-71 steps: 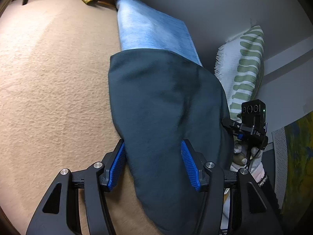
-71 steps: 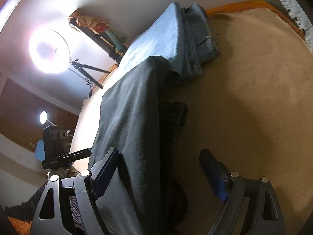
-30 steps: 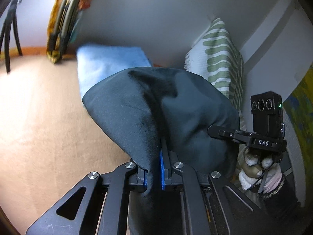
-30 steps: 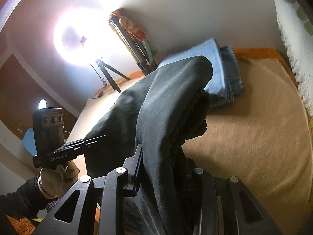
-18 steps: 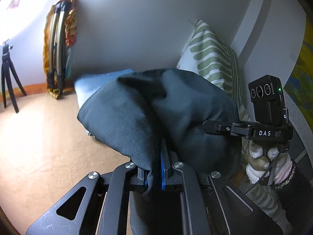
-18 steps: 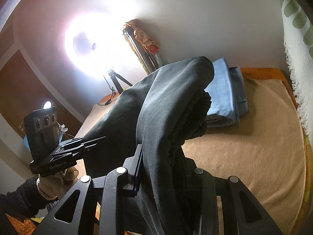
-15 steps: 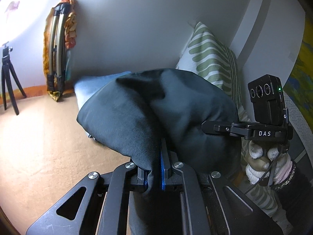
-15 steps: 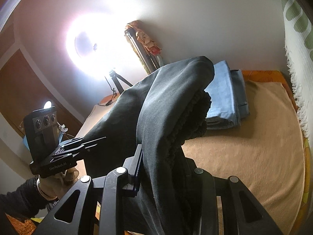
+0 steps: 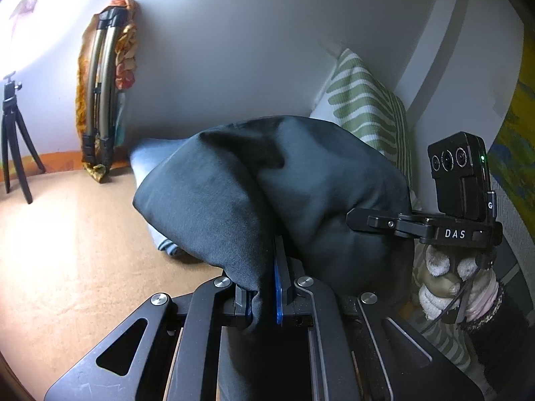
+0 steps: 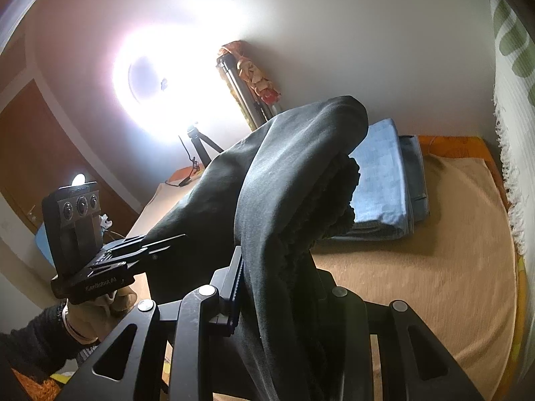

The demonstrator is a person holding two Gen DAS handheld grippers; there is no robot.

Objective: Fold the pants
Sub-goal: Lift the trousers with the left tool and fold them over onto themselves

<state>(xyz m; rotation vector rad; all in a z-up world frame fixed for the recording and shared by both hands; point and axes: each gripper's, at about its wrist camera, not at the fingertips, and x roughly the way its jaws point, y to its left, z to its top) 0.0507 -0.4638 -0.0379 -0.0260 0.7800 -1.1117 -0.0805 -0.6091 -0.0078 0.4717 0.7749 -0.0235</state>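
Note:
The dark grey pants hang lifted above the tan bed cover, bunched and draped over both grippers. My left gripper is shut on a fold of the pants. My right gripper is shut on the other side of the pants, where the fuzzy dark lining shows. The right gripper's body also shows in the left wrist view, and the left gripper's body shows in the right wrist view. The fabric hides the fingertips of both.
Folded light blue jeans lie on the bed behind the pants. A green striped pillow leans on the wall at right. A folded stand with orange cloth, a small tripod and a bright ring light stand at the far side.
Both grippers closed on the pants and lifted them off the bed. Over the last half second they rose slightly more; the grip is unchanged.

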